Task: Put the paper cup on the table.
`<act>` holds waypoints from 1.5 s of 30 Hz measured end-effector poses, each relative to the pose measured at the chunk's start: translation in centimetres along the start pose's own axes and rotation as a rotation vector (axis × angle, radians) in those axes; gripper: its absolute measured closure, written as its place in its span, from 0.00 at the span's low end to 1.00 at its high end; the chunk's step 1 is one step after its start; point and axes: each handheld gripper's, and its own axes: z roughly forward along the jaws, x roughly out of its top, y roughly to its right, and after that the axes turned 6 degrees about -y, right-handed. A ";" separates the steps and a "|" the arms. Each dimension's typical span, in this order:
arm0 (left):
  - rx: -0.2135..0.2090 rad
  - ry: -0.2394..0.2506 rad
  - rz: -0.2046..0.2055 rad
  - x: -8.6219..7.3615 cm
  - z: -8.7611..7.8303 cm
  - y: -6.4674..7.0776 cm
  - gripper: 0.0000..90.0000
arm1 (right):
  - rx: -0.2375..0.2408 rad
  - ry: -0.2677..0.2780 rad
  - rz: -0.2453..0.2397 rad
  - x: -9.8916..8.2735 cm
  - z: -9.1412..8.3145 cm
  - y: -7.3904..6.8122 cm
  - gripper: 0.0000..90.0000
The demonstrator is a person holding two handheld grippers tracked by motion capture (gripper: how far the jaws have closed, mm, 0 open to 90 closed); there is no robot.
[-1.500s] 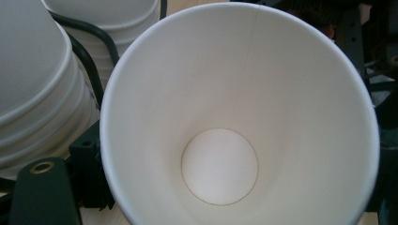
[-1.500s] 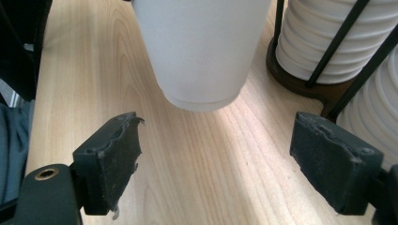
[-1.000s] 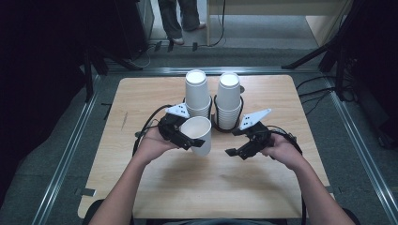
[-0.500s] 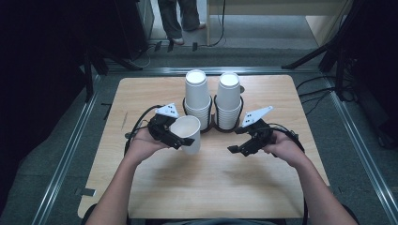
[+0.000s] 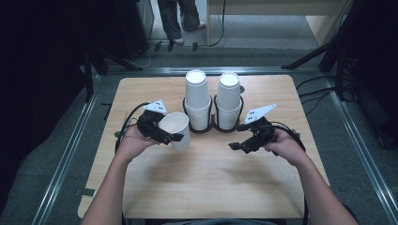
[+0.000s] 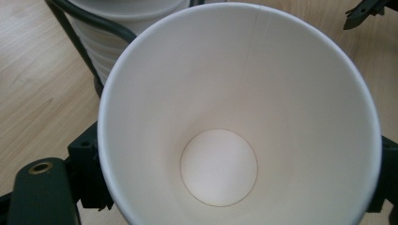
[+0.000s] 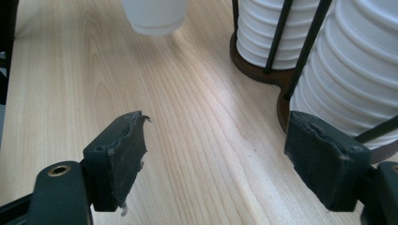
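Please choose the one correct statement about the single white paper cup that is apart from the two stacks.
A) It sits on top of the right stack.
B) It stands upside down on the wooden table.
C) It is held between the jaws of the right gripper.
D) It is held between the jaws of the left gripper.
D: the single white paper cup sits in the left gripper, while the right gripper has its jaws apart, with bare table between them.

bystander's legs [image 5: 180,18] beyond wooden table [image 5: 211,187]

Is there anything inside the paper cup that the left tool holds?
No. The left gripper view looks straight into the cup, showing only its bare white bottom.
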 end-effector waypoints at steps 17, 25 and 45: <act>0.049 -0.005 -0.064 -1.2 -0.9 -3.1 0.15 | -0.022 -0.017 0.021 -0.9 0.5 0.2 0.23; 0.075 0.002 -0.088 -1.8 -1.3 -4.2 0.16 | -0.033 -0.037 0.018 -1.3 0.7 0.2 0.23; 0.202 0.023 -0.193 -5.1 -3.1 -7.3 0.15 | -0.039 -0.052 0.015 -1.4 0.8 0.2 0.23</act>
